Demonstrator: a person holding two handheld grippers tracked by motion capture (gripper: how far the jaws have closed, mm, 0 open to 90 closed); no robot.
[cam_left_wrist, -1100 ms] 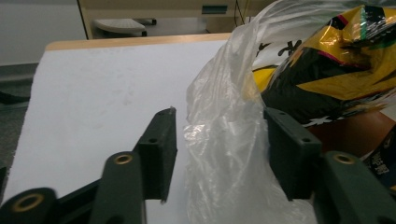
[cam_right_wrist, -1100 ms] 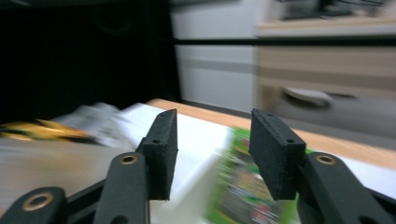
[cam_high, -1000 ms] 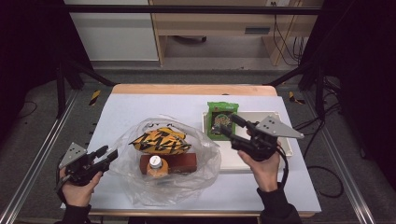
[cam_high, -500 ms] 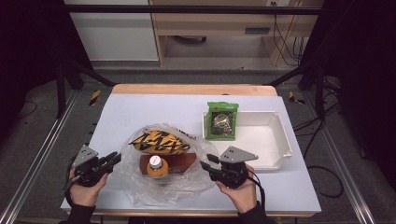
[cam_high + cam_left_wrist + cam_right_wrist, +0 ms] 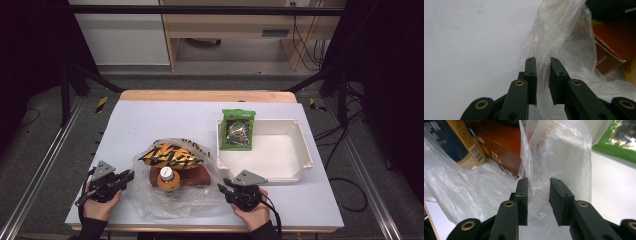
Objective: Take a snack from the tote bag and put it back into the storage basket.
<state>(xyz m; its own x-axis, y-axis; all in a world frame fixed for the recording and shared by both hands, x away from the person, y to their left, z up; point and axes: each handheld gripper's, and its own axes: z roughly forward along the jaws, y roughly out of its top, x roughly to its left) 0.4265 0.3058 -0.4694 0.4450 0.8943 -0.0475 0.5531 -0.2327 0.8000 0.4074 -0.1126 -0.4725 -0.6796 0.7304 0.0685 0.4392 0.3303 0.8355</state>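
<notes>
A clear plastic bag (image 5: 200, 197) lies on the white table (image 5: 165, 120). Inside it are an orange-and-black striped packet (image 5: 170, 156), a brown box (image 5: 197, 175) and an orange jar (image 5: 167, 180) with a white cap. My left gripper (image 5: 127, 176) is at the bag's left edge. In the left gripper view its jaws (image 5: 543, 61) stand narrowly open with a fold of the bag (image 5: 556, 37) between them. At the bag's right edge is my right gripper (image 5: 222, 186). In the right gripper view it (image 5: 538, 181) is open around a fold of film (image 5: 559, 152).
A white tray (image 5: 295, 150) sits at the right of the table, with a green snack packet (image 5: 238, 129) leaning on its far left wall. The table's front edge runs just under both hands. Dark frame legs and cables stand beyond the table.
My right gripper has come down and left from beside the green packet and tray to the bag's right edge. The left gripper has edged right to the bag's left edge.
</notes>
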